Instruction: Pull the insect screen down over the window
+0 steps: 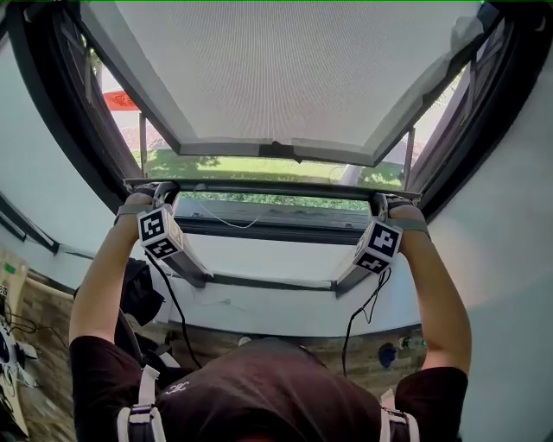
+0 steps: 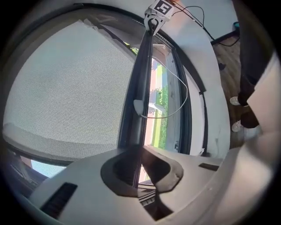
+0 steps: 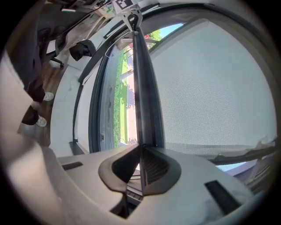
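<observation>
The grey insect screen mesh (image 1: 276, 69) hangs over the upper window, and its dark bottom bar (image 1: 276, 187) lies level across the opening. My left gripper (image 1: 164, 190) is shut on the bar's left end and my right gripper (image 1: 382, 200) is shut on its right end. In the left gripper view the bar (image 2: 140, 79) runs from my left gripper (image 2: 139, 147) up to the right gripper (image 2: 157, 9), with a white pull cord (image 2: 178, 103) looping off it. The right gripper view mirrors this: the bar (image 3: 145, 88) leaves my right gripper (image 3: 140, 147), mesh (image 3: 210, 88) beside it.
Below the bar a strip of window stays uncovered down to the lower frame (image 1: 268, 229) and the white sill (image 1: 259, 306). A dark bag (image 1: 140, 289) sits at the left on the wooden floor. Gripper cables (image 1: 363, 315) hang toward the person's body.
</observation>
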